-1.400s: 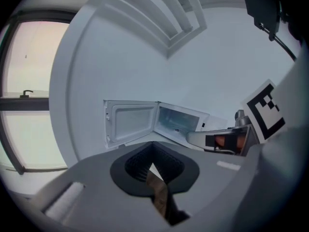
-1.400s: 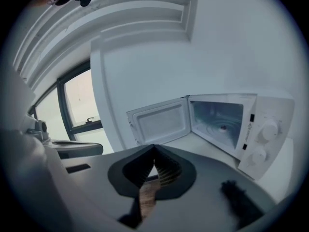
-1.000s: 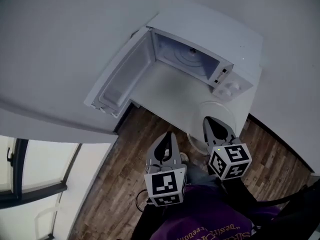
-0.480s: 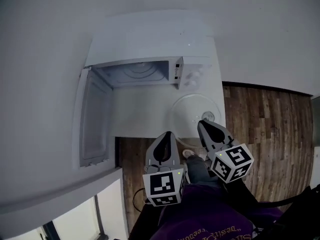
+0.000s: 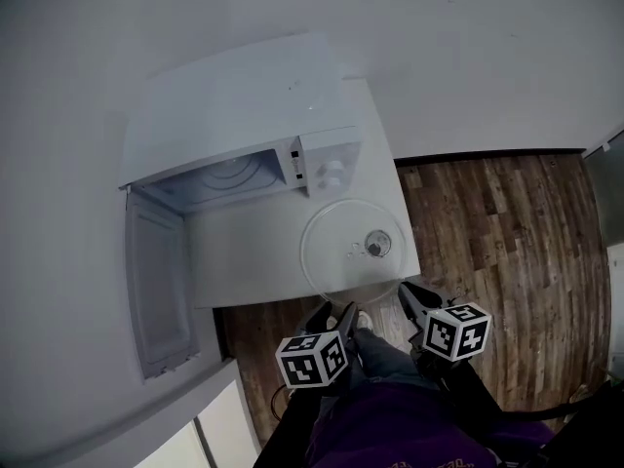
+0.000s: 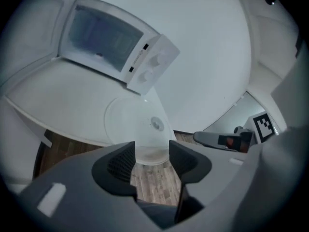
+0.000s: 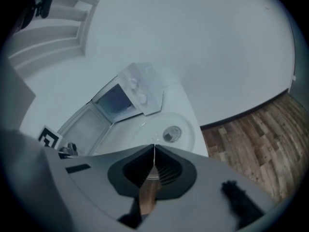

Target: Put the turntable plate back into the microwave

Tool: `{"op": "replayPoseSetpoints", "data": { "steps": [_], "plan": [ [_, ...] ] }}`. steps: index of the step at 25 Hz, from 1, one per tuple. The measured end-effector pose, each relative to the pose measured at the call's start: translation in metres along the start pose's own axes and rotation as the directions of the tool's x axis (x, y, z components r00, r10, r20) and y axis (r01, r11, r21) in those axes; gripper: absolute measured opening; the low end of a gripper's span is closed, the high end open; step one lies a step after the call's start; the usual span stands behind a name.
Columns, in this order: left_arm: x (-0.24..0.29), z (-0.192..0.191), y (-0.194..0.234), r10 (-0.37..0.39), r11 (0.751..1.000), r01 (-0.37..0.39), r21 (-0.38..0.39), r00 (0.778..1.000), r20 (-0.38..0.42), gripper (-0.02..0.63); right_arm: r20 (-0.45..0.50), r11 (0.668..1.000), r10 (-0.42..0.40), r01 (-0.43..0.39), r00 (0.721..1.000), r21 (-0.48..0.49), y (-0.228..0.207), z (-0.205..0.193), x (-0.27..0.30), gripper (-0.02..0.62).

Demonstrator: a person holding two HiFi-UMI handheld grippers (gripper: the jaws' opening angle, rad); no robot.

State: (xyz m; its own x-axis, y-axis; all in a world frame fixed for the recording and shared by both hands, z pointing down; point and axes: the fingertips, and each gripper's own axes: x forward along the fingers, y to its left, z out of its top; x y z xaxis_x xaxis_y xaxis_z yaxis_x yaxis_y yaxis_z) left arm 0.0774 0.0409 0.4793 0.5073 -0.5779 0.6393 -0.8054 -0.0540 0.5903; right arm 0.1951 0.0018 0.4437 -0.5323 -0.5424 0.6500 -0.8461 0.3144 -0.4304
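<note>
No word, brand or number could be read anywhere. The only signs were black-and-white square markers, 1 on each visible face of the left cube (image 5: 312, 359), which rode on the left tongs (image 5: 334, 312), and of the right cube (image 5: 456, 331), on the right tongs (image 5: 408, 291). These were block patterns, not letters or digits. Any print on the control panel (image 5: 327, 169) of the microwave (image 5: 244, 105) was too small to make out.

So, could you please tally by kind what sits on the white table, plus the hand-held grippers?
Microwave: 1
Turntable plate: 1
Small round piece on the plate: 1
Hand-held grippers: 2 (left hand-held gripper, right hand-held gripper)
Total: 5
</note>
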Motion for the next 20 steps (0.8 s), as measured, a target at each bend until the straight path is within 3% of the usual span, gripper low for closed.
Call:
{"op": "replayPoseSetpoints", "data": {
  "steps": [4, 6, 10, 12, 16, 18, 20],
  "plan": [
    [0.014, -0.018, 0.015, 0.070, 0.996, -0.067, -0.062, 0.997, 0.039, 0.213, -0.036, 0.995, 0.024, -0.020, 0.999, 0.102, -0.020, -0.024, 0.001, 0.014],
    [0.018, -0.021, 0.019, 0.061, 0.990, -0.050, -0.135, 0.995, 0.079, 0.190, -0.059, 0.989, 0.038, -0.029, 0.998, 0.146, -0.026, -0.036, 0.005, 0.087],
    [0.030, -0.028, 0.033, 0.072, 0.958, -0.039, -0.284, 0.991, 0.109, 0.078, -0.081, 0.966, 0.095, -0.072, 0.992, 0.247, -0.025, -0.054, 0.016, 0.123],
    [0.036, -0.031, 0.037, 0.093, 0.948, -0.055, -0.313, 0.990, 0.109, 0.047, -0.097, 0.960, 0.095, -0.066, 0.991, 0.272, -0.028, -0.061, 0.023, 0.127],
    [0.033, -0.030, 0.030, 0.056, 0.937, -0.002, -0.349, 0.988, 0.143, 0.071, -0.120, 0.925, 0.104, -0.052, 0.987, 0.377, -0.034, -0.077, 0.035, 0.141],
    [0.028, -0.027, 0.029, 0.025, 0.927, 0.037, -0.373, 0.987, 0.158, 0.154, -0.103, 0.895, 0.123, -0.066, 0.987, 0.440, -0.035, -0.078, 0.038, 0.147],
    [0.026, -0.030, 0.030, -0.001, 0.913, 0.062, -0.404, 0.989, 0.150, 0.185, -0.083, 0.861, 0.150, -0.089, 0.985, 0.500, -0.035, -0.077, 0.041, 0.150]
  ]
}}
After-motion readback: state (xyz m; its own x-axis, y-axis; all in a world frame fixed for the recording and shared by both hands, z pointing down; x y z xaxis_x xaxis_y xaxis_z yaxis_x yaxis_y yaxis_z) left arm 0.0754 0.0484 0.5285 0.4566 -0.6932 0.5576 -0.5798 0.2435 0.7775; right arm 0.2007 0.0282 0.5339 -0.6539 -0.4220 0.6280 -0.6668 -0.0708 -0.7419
